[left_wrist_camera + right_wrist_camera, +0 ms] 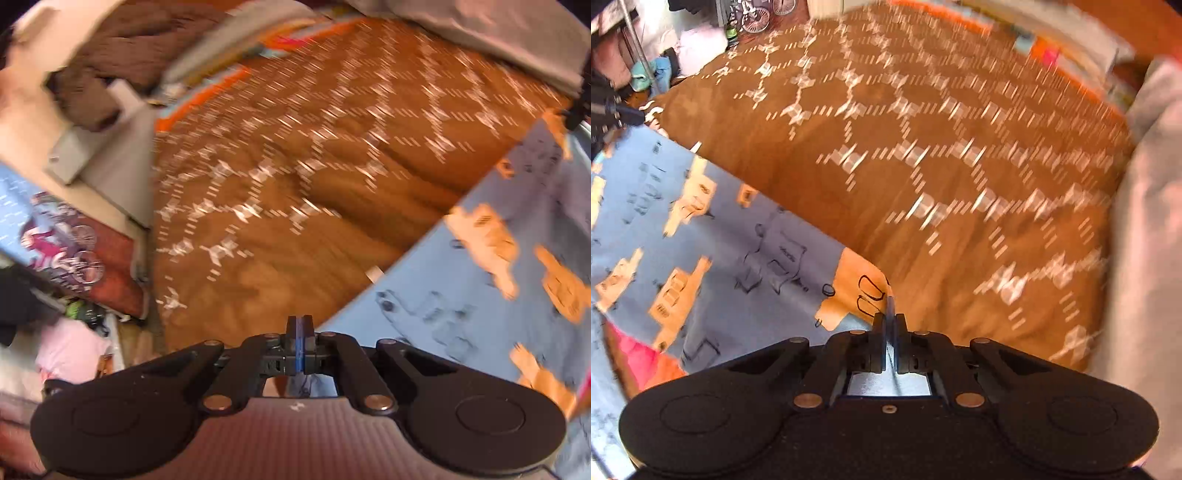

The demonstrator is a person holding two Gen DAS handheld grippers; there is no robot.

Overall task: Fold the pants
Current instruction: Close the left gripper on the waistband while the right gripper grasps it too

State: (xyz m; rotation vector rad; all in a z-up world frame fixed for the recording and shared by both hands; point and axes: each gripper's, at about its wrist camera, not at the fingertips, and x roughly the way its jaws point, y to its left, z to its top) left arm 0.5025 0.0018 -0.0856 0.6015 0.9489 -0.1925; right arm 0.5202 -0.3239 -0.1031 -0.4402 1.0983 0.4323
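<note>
Both hand-held grippers, left (300, 325) and right (889, 321), each clenched on blue pants (731, 236) over brown bedspread (923, 147).

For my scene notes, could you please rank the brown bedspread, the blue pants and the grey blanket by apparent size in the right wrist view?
1. brown bedspread
2. blue pants
3. grey blanket

Pants lie nearest the camera, so unsure.

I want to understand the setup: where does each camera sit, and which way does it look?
Left wrist: sits on the left gripper, looks steeply down at the brown bedspread; the shut fingers pinch the blue pants.
Right wrist: sits on the right gripper, also looks down; the fingers pinch the pants' edge.
Both share the pants, the bedspread and the grey blanket.
</note>
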